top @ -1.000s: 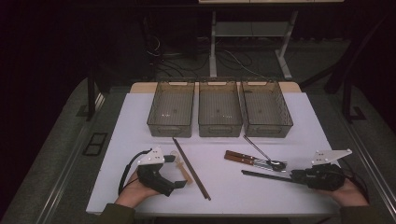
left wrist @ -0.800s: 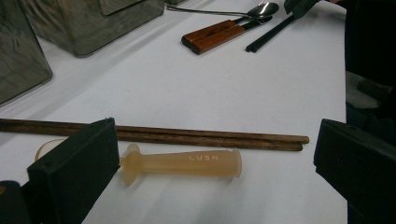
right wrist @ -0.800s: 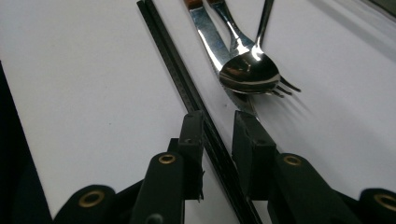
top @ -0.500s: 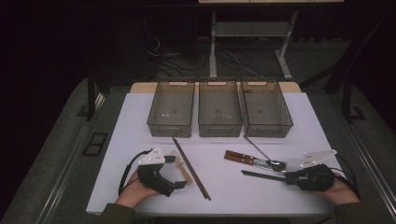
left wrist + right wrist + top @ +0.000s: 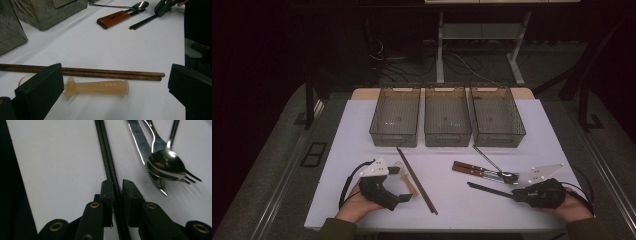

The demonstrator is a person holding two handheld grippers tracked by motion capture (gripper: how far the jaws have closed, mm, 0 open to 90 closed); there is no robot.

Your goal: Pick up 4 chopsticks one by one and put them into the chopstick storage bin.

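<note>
- Three clear bins (image 5: 447, 122) sit in a row at the far side of the bench (image 5: 362, 130), all look empty; nothing sorted yet by the looks of it.
- Right gripper (image 5: 518, 193) is on the black chopsticks (image 5: 487, 189); in the right gripper view its fingers (image 5: 107, 192) have just been closing and now sit tight on either side of the pair (image 5: 106, 157), which runs between them. Reads as a grip being made; chopsticks lie flat on the bench, not lifted.
- Left gripper (image 5: 404, 196) rests near the front edge, fingers (image 5: 41, 87) wide apart, nothing between them but bare bench and the translucent amber handle piece (image 5: 97, 87) lying ahead, untouched.
- Brown wooden chopsticks (image 5: 82, 72) lie just behind that amber piece, close alongside it.
- Wood-handled knife and fork (image 5: 469, 169) plus a steel spoon (image 5: 166, 165) lie in a loose pile just beside the black chopsticks; spoon bowl sits on the fork tines.
- Left to do, as I judge it: lift the black pair, carry it to a bin, then the rest of the cutlery. Basically the very start.
- Writing: "LUSN" reads on the amber piece. No other labels legible.
</note>
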